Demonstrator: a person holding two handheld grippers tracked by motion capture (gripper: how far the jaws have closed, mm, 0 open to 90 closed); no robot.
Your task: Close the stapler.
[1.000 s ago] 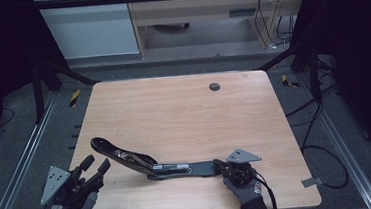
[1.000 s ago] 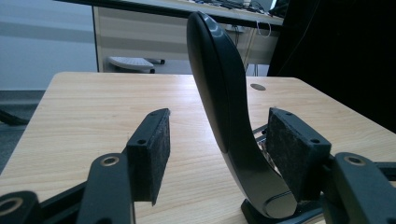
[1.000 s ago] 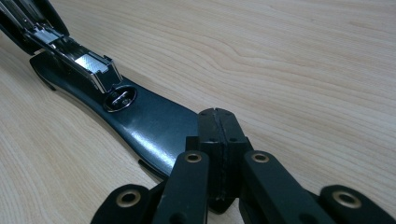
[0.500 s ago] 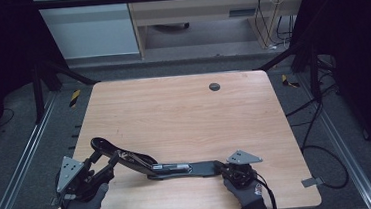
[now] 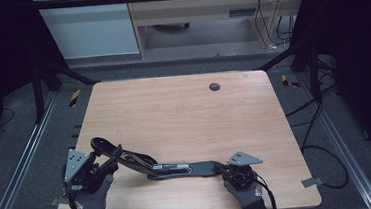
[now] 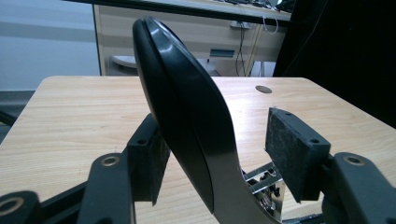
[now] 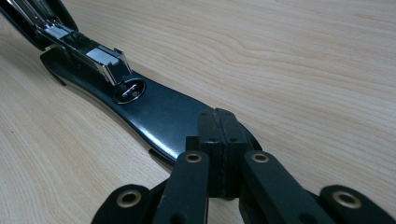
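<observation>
Wooden worktop (image 5: 184,114) is carrying an opened stapler (image 5: 178,167) (rigid, hinged, slick): right claw (image 7: 219,140) is pinching its base, left claw (image 6: 215,158) is straddling the lid, spread.

From the high view you look forward and down on the whole table (image 5: 184,109), while each gripper view sits low and close over it, both sharing the stapler (image 5: 153,164).

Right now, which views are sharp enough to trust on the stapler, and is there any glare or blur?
High view: dim, dark edges, stapler small. Left gripper view: handle sharp, with a soft sheen; nearest jaw parts blurred. Right gripper view: base sharp, mild glare; bottom edge soft.
</observation>
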